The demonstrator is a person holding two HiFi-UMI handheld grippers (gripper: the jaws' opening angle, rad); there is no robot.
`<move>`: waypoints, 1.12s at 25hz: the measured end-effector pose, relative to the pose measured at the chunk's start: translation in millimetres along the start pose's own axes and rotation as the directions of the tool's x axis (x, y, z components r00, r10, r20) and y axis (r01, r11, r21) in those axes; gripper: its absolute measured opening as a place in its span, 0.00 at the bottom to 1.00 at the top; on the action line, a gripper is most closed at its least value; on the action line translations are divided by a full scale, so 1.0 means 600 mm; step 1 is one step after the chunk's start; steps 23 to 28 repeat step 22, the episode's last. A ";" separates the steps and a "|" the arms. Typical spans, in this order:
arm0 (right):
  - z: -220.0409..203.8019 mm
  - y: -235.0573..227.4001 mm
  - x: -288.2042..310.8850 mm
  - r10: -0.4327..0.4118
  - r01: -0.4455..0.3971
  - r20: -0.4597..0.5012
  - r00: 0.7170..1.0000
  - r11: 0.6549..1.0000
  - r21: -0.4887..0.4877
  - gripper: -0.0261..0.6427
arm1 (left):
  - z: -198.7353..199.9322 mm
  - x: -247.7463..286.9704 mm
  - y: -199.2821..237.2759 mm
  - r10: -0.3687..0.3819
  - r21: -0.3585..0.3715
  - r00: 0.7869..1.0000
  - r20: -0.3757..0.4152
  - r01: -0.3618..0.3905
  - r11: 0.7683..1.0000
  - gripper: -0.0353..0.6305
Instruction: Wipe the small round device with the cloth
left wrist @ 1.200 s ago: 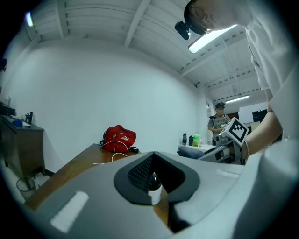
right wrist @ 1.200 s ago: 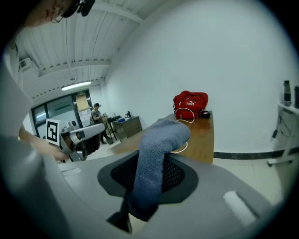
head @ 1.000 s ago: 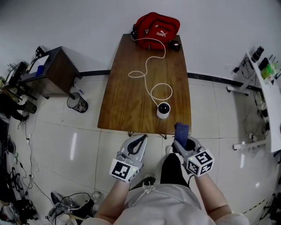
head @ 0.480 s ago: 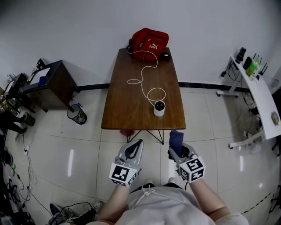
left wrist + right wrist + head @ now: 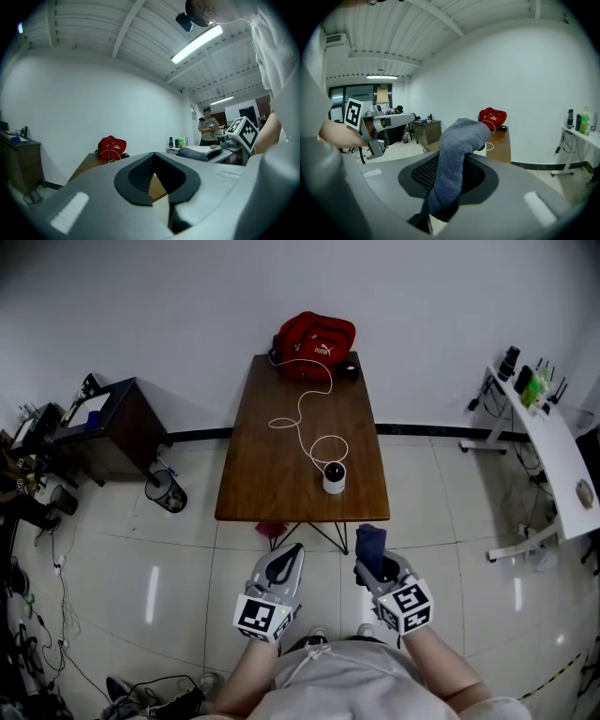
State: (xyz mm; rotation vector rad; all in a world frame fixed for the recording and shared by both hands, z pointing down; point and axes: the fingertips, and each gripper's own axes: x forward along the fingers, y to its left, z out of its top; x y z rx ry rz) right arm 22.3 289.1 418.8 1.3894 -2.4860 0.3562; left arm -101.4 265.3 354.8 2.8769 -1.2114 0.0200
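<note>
Forearms held forward side by side, short of the wooden table: left hand-held gripper closed and empty, right hand-held gripper clamping a dark blue cloth, small round white device near the table's front edge

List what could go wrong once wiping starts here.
1. The round device stands unheld near the front edge of the table; a wipe could push it off.
2. Its white cable loops loosely right by it and could snag the cloth or tug the device.
3. The left gripper is shut and empty, off the table, steadying nothing.
</note>
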 end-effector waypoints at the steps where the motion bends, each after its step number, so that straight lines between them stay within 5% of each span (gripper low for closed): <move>1: 0.001 0.000 -0.001 0.001 -0.001 0.002 1.000 1.000 0.001 0.21 | 0.002 0.000 0.000 0.003 0.002 1.000 0.001 -0.003 1.000 0.06; 10: 0.006 -0.001 0.000 0.003 -0.003 0.009 1.000 1.000 -0.017 0.21 | 0.007 0.006 0.007 0.014 0.058 1.000 -0.020 -0.013 0.998 0.06; 28: 0.006 -0.004 0.014 0.010 -0.010 0.002 1.000 1.000 -0.024 0.21 | -0.006 0.014 0.014 0.008 0.030 0.999 -0.040 -0.006 1.000 0.06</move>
